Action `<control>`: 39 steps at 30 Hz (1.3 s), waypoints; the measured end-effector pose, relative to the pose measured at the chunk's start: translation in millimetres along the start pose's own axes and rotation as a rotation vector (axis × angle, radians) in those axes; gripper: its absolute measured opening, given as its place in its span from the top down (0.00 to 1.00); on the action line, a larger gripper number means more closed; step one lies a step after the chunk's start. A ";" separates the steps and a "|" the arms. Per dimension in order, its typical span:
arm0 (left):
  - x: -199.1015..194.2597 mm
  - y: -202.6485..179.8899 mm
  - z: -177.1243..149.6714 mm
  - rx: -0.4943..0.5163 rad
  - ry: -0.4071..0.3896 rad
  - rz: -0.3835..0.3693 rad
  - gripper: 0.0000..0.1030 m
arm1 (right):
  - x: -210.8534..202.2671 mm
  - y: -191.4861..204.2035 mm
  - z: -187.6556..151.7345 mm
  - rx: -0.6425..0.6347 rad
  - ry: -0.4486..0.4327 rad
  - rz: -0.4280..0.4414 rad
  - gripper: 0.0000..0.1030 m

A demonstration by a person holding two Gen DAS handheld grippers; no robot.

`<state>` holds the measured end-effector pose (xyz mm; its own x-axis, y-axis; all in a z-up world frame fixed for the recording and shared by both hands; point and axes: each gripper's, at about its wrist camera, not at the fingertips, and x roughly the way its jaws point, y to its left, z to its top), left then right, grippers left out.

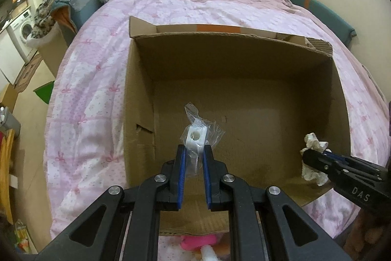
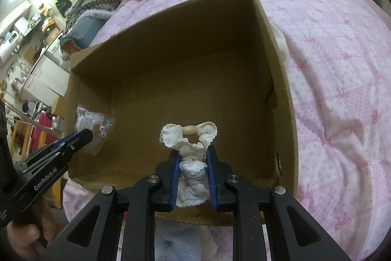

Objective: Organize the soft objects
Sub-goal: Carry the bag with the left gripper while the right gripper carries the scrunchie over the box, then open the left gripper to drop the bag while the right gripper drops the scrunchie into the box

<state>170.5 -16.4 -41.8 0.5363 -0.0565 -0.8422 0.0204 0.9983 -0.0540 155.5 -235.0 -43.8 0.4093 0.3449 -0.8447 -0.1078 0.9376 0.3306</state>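
Clear bagged packet point(image 1: 195, 136), frilly white cloth point(image 2: 189, 141), over box point(image 1: 244, 94)

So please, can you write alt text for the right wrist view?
The right tool grips a white frilly cloth item over an open cardboard box on a pink quilt. At left, the left tool holds a clear plastic bag.

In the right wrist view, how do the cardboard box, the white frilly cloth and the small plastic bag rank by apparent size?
1. cardboard box, by far the largest.
2. white frilly cloth, though it is held near the camera, which enlarges it.
3. small plastic bag, partly hidden by the left gripper.
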 end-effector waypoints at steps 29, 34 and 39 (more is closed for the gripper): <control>-2.5 5.5 -0.8 -0.037 0.017 0.008 0.81 | -11.8 -8.7 -2.9 0.024 -0.026 0.028 0.74; -8.5 5.8 0.7 -0.046 0.004 -0.002 0.61 | -18.3 -11.3 -2.3 0.036 -0.044 0.042 0.67; -21.6 3.0 2.7 -0.035 -0.039 -0.007 0.43 | -31.7 -10.3 -1.6 0.039 -0.102 0.052 0.41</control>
<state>161.2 -12.1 -22.3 0.5684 -0.0623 -0.8204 -0.0046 0.9969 -0.0789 142.2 -255.5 -21.0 0.4943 0.3846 -0.7796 -0.0968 0.9156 0.3904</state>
